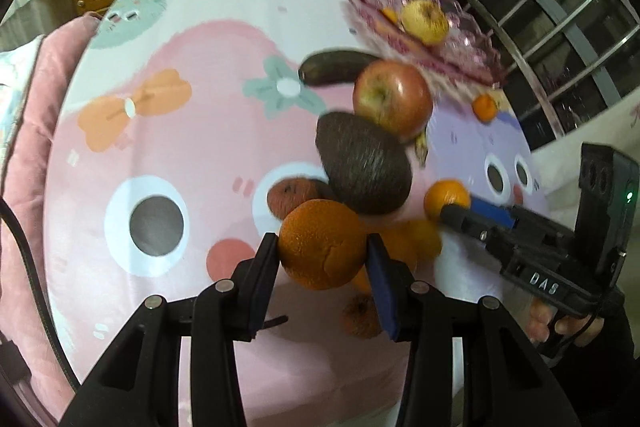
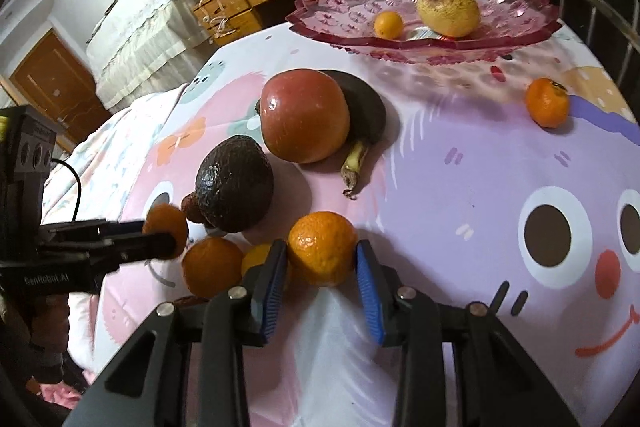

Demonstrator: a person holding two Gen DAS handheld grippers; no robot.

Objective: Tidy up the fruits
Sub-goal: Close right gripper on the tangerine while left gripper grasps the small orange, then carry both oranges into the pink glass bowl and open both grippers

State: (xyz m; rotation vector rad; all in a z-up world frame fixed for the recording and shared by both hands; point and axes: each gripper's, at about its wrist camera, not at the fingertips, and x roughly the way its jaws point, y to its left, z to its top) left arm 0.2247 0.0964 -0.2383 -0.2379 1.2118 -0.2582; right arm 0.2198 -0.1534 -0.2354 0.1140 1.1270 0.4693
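Right wrist view: only a yellow pear (image 2: 448, 9) and one small citrus (image 2: 388, 24) sit in the pink dish (image 2: 320, 11). In front of the dish, the apple (image 2: 305, 115), avocado (image 2: 235, 183), banana (image 2: 362, 115) and several oranges wait on the cloth. Left gripper (image 1: 322, 257) pinches an orange (image 1: 322, 243); right gripper (image 2: 322, 263) brackets a mandarin (image 2: 322, 253), grip uncertain.

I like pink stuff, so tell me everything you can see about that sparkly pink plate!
The pink plate looks like clear, see-through plastic or glass, pressed with little flower shapes. Its rim is wavy and zigzag. It sits level at the far end of the cartoon tablecloth, casting a patterned shadow. Inside rest two fruits: a speckled yellow apple and a small orange. Neither gripper touches it.
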